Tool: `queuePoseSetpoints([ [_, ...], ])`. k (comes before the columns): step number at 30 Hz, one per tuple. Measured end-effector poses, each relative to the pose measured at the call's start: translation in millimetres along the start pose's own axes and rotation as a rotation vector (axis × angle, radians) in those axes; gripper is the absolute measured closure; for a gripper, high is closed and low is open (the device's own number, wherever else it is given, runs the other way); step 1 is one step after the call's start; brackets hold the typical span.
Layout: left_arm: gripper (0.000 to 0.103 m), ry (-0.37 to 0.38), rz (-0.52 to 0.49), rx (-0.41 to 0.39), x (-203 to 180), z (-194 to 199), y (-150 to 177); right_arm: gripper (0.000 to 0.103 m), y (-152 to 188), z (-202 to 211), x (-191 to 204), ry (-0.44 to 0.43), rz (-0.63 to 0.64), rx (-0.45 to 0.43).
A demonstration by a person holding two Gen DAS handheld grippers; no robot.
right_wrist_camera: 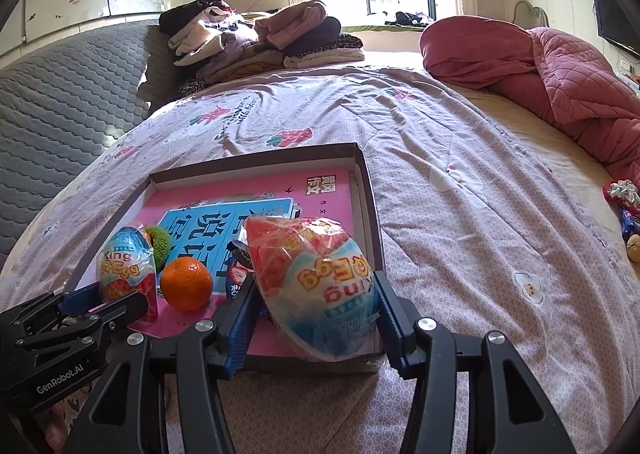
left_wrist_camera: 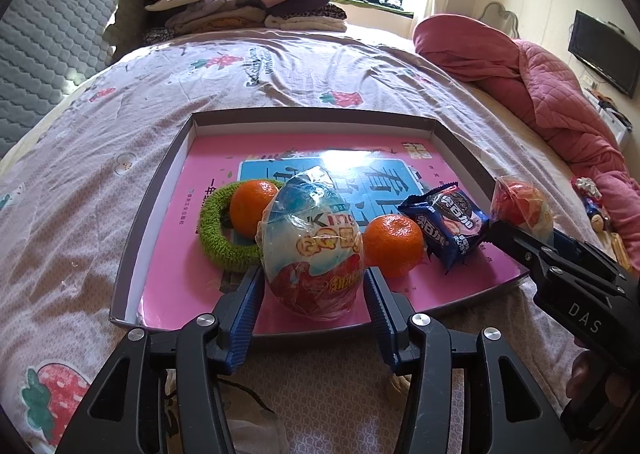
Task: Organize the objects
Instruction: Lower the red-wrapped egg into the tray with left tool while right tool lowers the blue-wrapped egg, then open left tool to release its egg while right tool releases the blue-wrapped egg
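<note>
Pink-lined tray (left_wrist_camera: 160, 190) on the bed holds one wrapped egg (left_wrist_camera: 312, 246), standing between the parted pads of the left hand-held gripper (left_wrist_camera: 314, 294). Right hand-held gripper (right_wrist_camera: 316, 302) clamps a second egg (right_wrist_camera: 316, 286) above the tray's near corner; lower it gently onto bare lining before releasing.

The right gripper (right_wrist_camera: 316, 294) clamps a wrapped toy egg (right_wrist_camera: 316, 286) over the near right corner of the shallow box (right_wrist_camera: 362, 182) on the bed (right_wrist_camera: 460, 174). Left of it sit a tangerine (right_wrist_camera: 186, 284) and a second egg (right_wrist_camera: 126, 266), between the left gripper's fingers (right_wrist_camera: 120, 304).
</note>
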State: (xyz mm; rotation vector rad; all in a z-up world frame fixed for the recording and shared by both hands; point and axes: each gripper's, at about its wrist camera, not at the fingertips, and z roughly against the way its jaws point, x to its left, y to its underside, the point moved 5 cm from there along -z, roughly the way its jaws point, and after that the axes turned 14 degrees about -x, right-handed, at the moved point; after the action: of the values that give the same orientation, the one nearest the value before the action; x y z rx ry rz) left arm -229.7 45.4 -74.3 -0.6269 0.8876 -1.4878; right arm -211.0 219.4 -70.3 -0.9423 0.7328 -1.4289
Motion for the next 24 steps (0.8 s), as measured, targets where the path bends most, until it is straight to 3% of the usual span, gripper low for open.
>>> queuePoseSetpoints([
  [7, 0.048, -0.006, 0.01, -0.008, 3, 6, -1, 0.049, -2, 7, 0, 0.006, 0.004, -0.012],
  [10, 0.048, -0.007, 0.014, -0.01, 3, 9, 0, 0.042, -2, 9, -3, 0.033, 0.024, -0.013],
  [24, 0.048, -0.004, 0.012, -0.015, 1, 16, 0, 0.041, -3, 14, -6, 0.032, 0.021, -0.013],
])
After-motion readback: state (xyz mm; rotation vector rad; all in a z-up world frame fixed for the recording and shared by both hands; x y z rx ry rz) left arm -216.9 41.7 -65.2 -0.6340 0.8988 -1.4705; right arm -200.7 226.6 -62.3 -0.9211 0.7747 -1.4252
